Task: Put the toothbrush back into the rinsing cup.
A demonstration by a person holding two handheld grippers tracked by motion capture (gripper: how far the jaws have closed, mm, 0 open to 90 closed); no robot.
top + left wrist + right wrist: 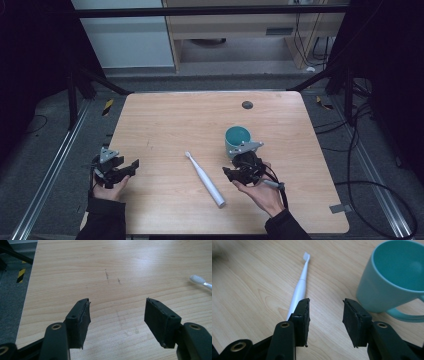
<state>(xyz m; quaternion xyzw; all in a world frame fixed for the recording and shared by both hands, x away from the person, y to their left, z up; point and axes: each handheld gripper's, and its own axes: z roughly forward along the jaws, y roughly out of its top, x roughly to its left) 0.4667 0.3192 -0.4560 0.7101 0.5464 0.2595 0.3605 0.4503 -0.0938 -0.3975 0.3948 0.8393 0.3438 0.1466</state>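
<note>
Toothbrush [204, 179]: 1 white electric type, lying flat on the wooden table [165, 120], bristle head pointing away from the person, handle end nearest the front edge. Position: between the 2 grippers, nearer the right one.
Right gripper [325, 315]: held low over the table, jaws parted with nothing between them; the left pad stands just over the toothbrush handle.
Left gripper [116, 315]: near the table's left edge, jaws spread wide, nothing held.
Mug [394, 277]: 1 teal, upright, handle toward the right gripper, just beyond it.
</note>
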